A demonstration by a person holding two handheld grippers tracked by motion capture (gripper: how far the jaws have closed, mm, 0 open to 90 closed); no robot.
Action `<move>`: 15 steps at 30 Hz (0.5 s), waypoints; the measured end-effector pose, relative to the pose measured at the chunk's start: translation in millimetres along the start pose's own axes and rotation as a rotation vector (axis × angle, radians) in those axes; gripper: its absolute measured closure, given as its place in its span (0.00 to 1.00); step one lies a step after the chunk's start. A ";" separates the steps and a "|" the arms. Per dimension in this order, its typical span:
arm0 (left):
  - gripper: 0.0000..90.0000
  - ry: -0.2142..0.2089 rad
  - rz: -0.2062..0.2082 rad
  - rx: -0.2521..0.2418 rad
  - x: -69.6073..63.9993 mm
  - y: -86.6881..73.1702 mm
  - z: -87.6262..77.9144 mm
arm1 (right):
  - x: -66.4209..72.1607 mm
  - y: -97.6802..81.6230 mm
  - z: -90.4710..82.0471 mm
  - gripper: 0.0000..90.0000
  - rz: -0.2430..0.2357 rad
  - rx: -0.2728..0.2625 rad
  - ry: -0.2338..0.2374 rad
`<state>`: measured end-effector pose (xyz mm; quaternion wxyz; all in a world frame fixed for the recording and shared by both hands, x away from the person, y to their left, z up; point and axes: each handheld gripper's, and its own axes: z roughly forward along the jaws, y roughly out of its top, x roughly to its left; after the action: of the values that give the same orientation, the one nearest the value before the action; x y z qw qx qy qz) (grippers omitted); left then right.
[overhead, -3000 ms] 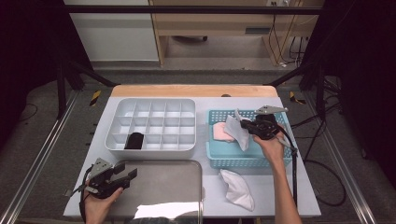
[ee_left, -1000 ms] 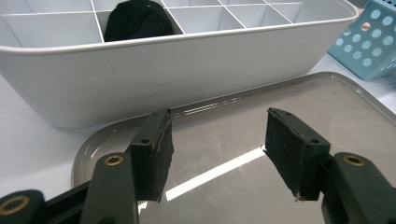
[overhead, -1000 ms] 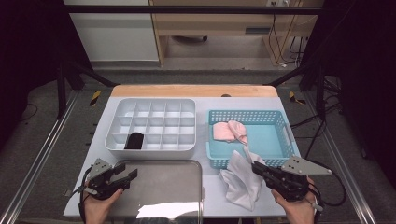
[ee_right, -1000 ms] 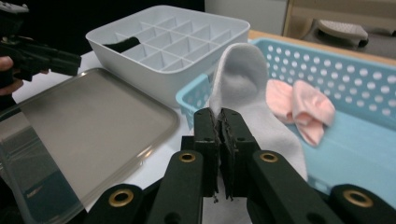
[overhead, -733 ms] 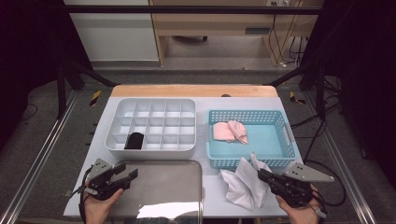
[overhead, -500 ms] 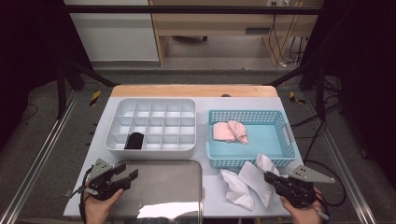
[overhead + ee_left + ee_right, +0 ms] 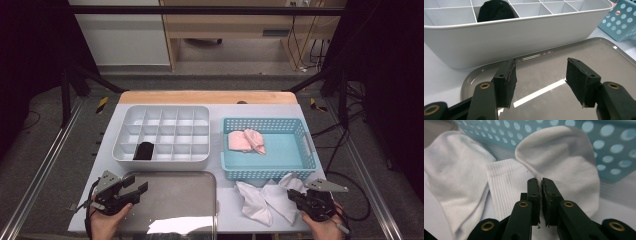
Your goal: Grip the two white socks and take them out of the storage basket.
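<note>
My right gripper (image 7: pixel 293 196) is low over the table's front right, shut on the edge of a white sock (image 7: pixel 282 192). In the right gripper view the jaws (image 7: pixel 540 180) pinch a fold of that sock (image 7: pixel 564 162), which drapes onto the table in front of the blue basket (image 7: pixel 584 130). A second white sock (image 7: pixel 252 200) lies just to its left (image 7: pixel 454 172). Two pink socks (image 7: pixel 246 141) rest inside the blue basket (image 7: pixel 270 173). My left gripper (image 7: pixel 136 190) hangs open over the grey metal tray (image 7: pixel 175 202), with nothing between its pads (image 7: pixel 540 80).
A white compartment box (image 7: pixel 160 159) stands behind the grey tray, with a black sock (image 7: pixel 145 150) in a front-left cell (image 7: pixel 495 11). Its near wall (image 7: pixel 511 37) rises just beyond my left jaws. The wooden table edge (image 7: pixel 207 96) runs along the back.
My right gripper has carried the white sock out of the basket and lowered it onto the table beside the other white sock. The left gripper has stayed still and open.
</note>
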<state>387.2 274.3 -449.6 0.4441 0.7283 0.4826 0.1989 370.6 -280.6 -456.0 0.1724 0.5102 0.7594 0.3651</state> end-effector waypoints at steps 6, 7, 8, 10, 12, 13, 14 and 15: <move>0.45 -0.002 0.002 -0.001 -0.4 -0.2 -0.4 | 0.5 -4.0 11.7 0.92 -0.003 0.073 -0.034; 0.45 -0.003 0.002 -0.002 -0.5 -0.2 -0.6 | -0.6 -4.3 11.9 0.91 -0.003 0.074 -0.037; 0.45 -0.003 0.001 -0.002 -0.5 -0.2 -0.6 | -0.9 -4.5 11.7 0.91 -0.003 0.069 -0.033; 0.44 -0.003 0.000 0.000 -0.5 -0.3 -0.1 | -0.1 -3.9 9.7 0.85 0.005 0.050 -0.035; 0.44 -0.005 -0.001 0.002 -0.8 -0.4 0.3 | 0.8 -2.0 6.6 0.82 0.005 0.015 -0.037; 0.44 -0.006 -0.002 0.001 -1.1 -0.4 0.5 | 2.0 -0.2 4.1 0.79 -0.002 -0.005 -0.036; 0.44 -0.007 -0.003 0.001 -1.5 -0.4 0.7 | 4.6 2.0 1.3 0.77 0.002 -0.029 -0.037; 0.44 -0.007 -0.002 0.002 -1.9 -0.4 0.7 | 6.8 4.4 -1.4 0.76 -0.004 -0.050 -0.037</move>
<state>386.7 272.4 -450.0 0.4452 0.7288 0.4821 0.1955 369.7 -274.1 -451.2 0.1999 0.5106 0.7478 0.3744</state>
